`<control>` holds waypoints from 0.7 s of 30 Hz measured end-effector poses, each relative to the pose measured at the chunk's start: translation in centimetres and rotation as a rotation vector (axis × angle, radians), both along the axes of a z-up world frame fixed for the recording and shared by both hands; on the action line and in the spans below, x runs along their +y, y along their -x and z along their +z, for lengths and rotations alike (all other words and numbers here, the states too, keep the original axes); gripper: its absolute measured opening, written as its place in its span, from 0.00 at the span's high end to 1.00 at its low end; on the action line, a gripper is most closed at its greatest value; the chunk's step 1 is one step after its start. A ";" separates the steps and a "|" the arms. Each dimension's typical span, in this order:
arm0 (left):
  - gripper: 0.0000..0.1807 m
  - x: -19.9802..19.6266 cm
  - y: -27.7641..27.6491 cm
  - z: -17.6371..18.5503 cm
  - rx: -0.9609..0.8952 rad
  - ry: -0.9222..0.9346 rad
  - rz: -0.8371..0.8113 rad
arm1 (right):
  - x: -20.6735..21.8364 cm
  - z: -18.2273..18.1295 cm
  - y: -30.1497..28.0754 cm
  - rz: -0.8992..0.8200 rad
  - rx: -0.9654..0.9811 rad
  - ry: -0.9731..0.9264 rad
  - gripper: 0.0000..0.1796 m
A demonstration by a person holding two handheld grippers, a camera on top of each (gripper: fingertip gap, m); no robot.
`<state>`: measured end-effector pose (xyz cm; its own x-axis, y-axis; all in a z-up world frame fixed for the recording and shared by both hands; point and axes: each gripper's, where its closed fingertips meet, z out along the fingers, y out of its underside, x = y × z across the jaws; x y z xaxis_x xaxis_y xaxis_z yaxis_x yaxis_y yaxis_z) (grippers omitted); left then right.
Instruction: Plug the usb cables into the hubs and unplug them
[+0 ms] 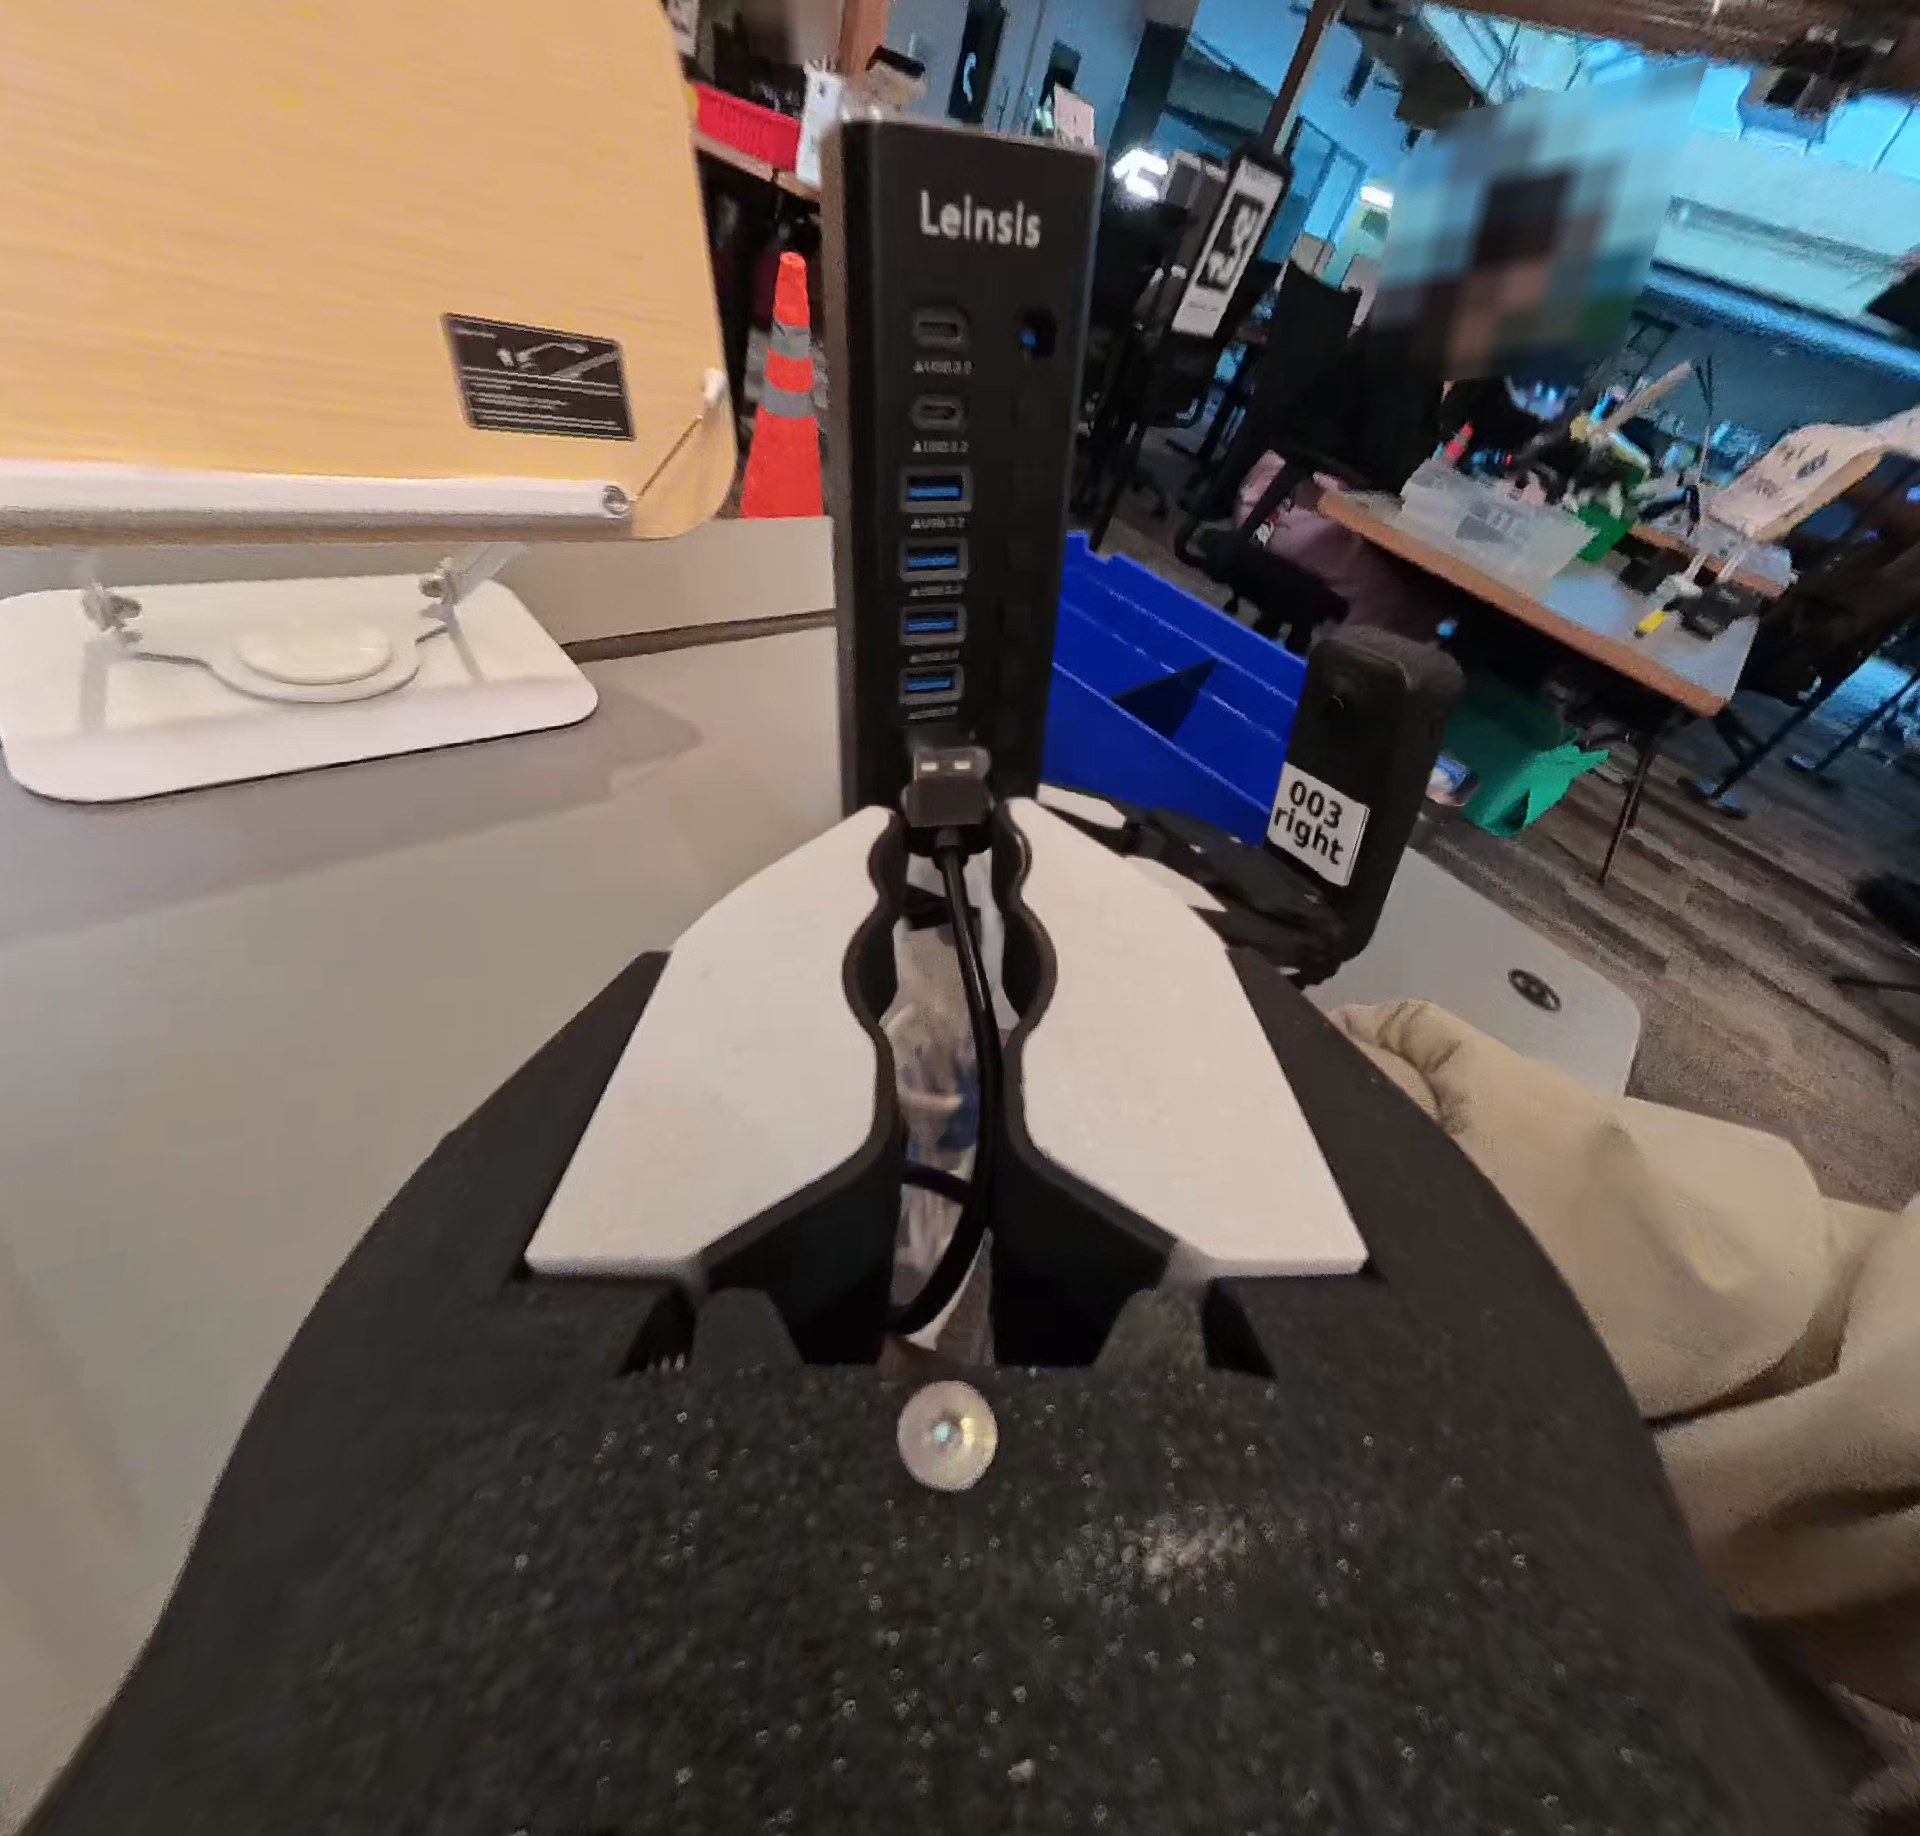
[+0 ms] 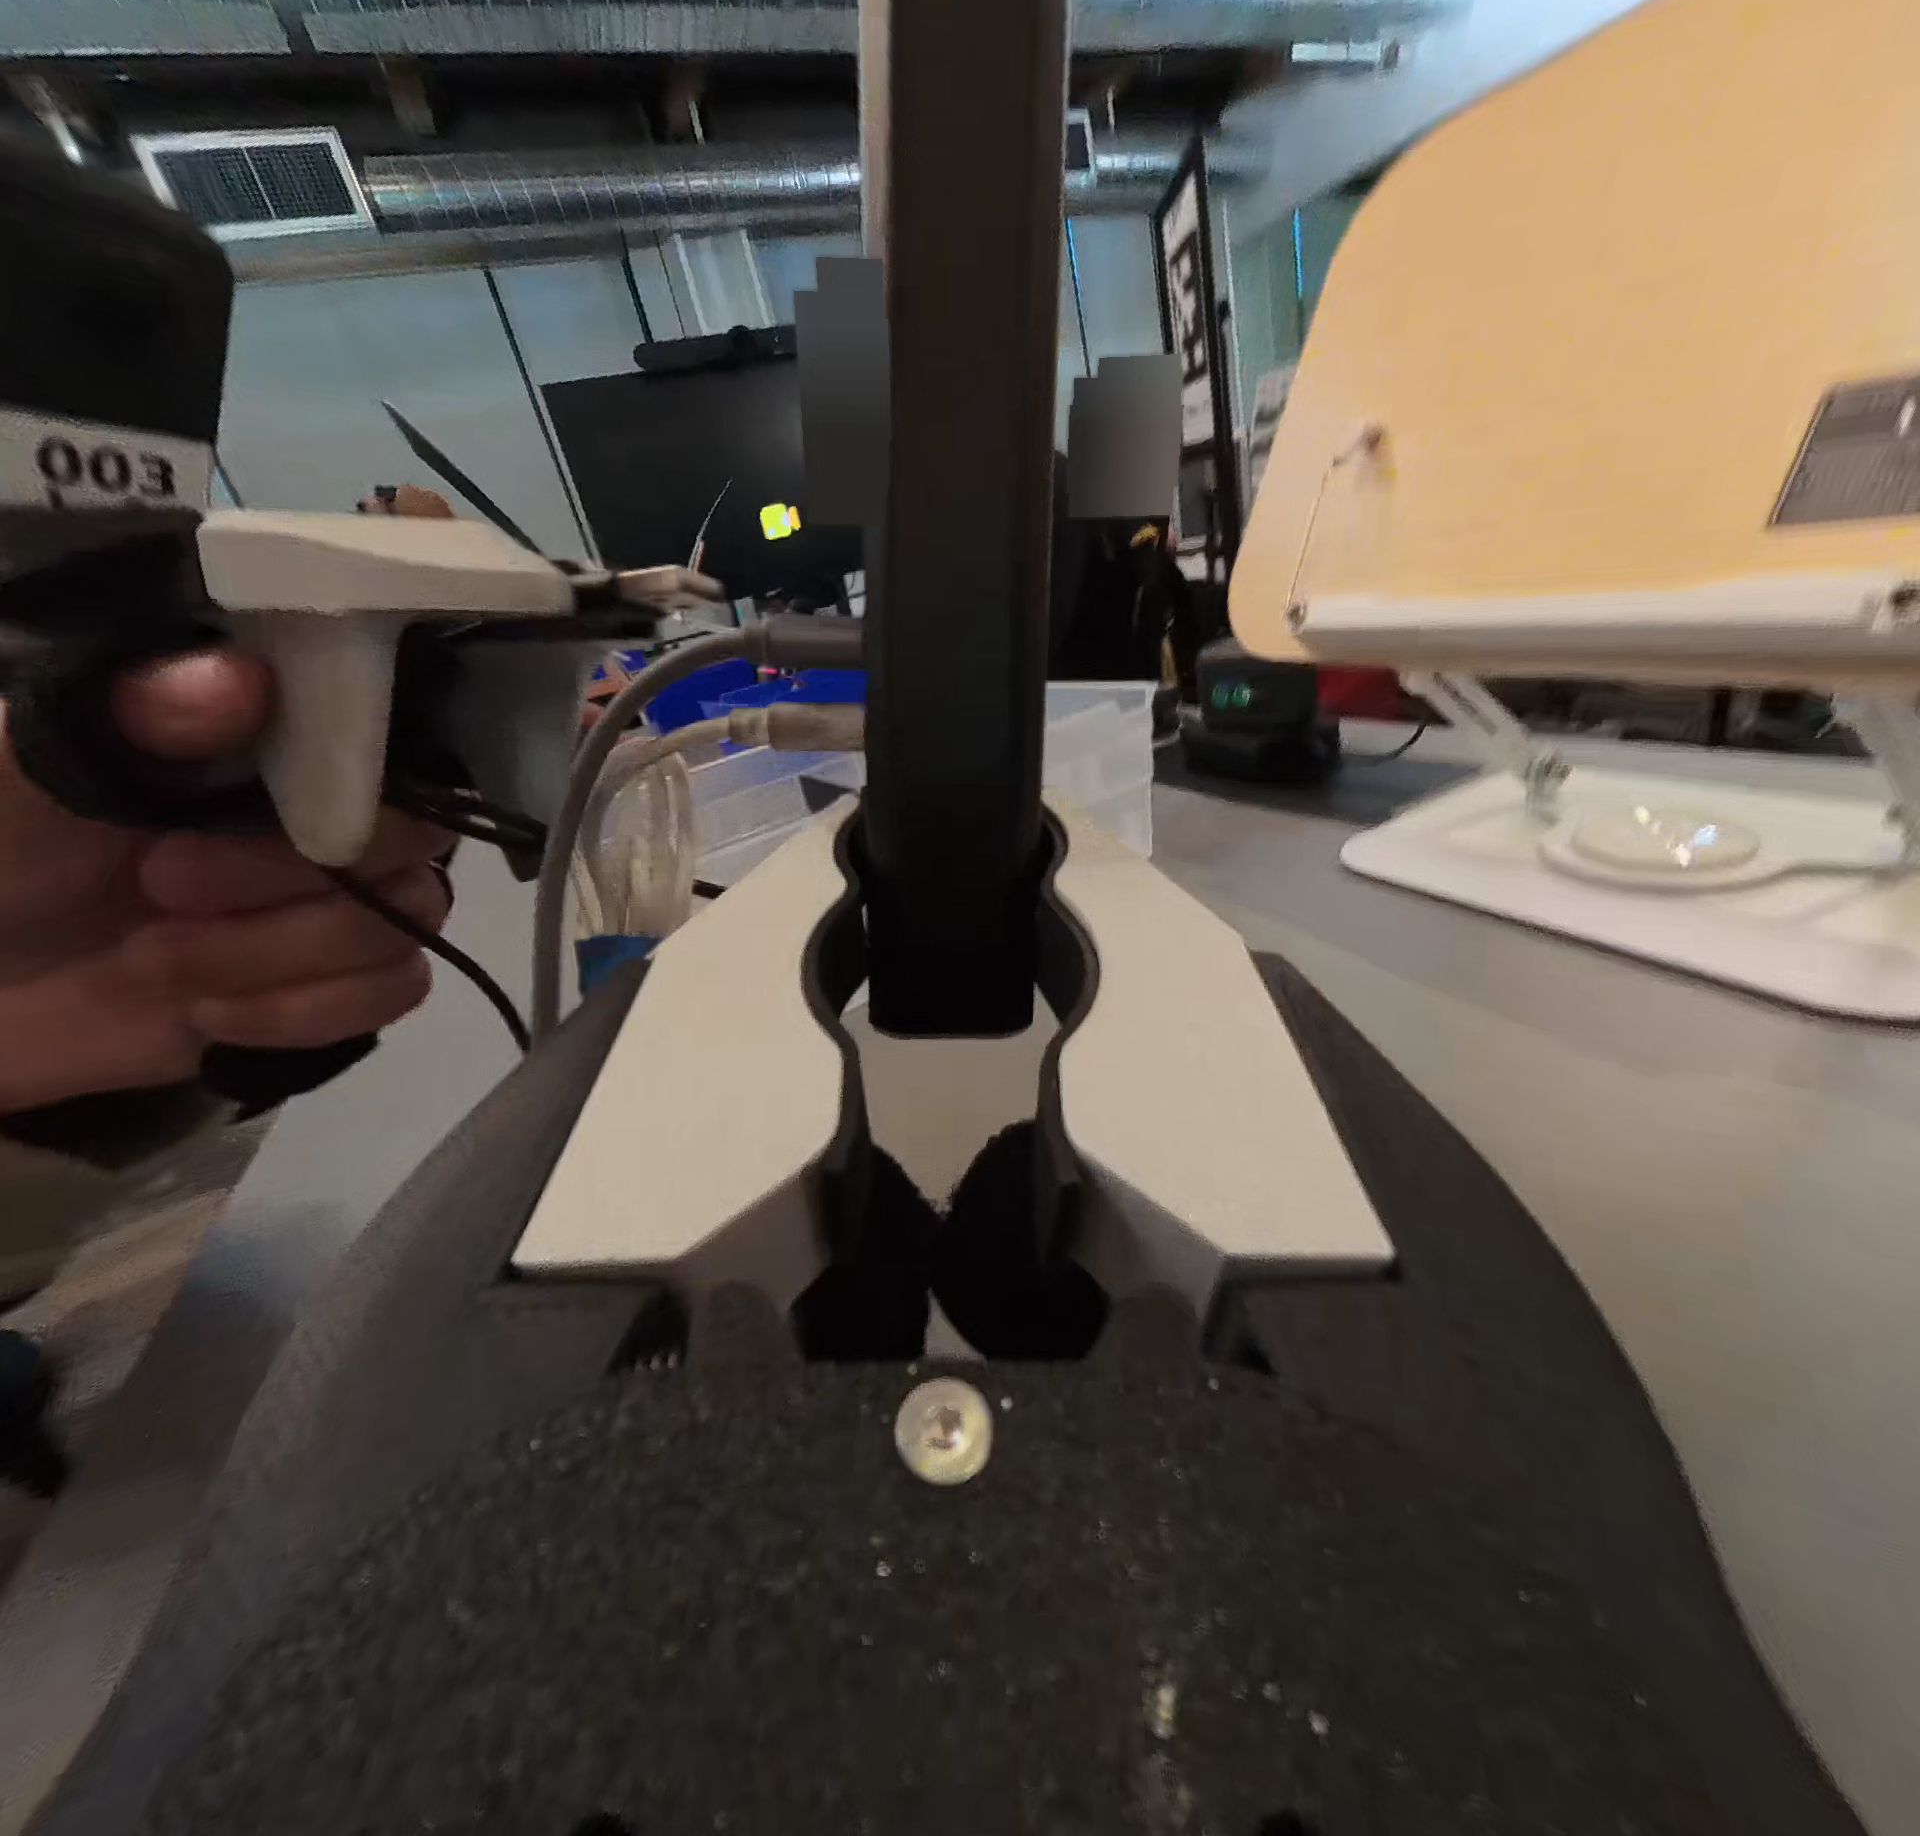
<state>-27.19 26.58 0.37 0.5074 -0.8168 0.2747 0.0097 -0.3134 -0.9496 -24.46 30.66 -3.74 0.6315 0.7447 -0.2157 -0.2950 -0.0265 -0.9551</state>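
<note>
USB plug (image 1: 948, 784) pinched in left tongs (image 1: 945, 820), just short of the hub (image 1: 966, 436); right tongs (image 2: 951, 913) clamped on hub. Blue ports empty; plugging pending.

A tall black rectangular plastic USB hub (image 1: 961, 456) stands upright, its port face toward the left wrist camera. That face carries two small oval ports above four blue rectangular ports in a vertical column, all unoccupied. A black USB cable with a silver metal plug (image 1: 948, 784) points at the hub's lower end, just below the lowest blue port, not inserted. Two grey cables (image 2: 774, 685) enter the hub's other side.
</note>
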 end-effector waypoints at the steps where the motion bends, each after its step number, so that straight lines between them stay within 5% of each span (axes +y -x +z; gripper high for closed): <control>1: 0.92 0.0 -0.3 0.4 0.013 -0.006 0.013 | -0.2 0.5 0.2 -0.014 -0.017 -0.034 0.85; 21: 0.92 0.0 -1.1 0.7 0.033 -0.027 0.065 | -1.3 1.2 1.0 -0.085 -0.146 -0.122 0.85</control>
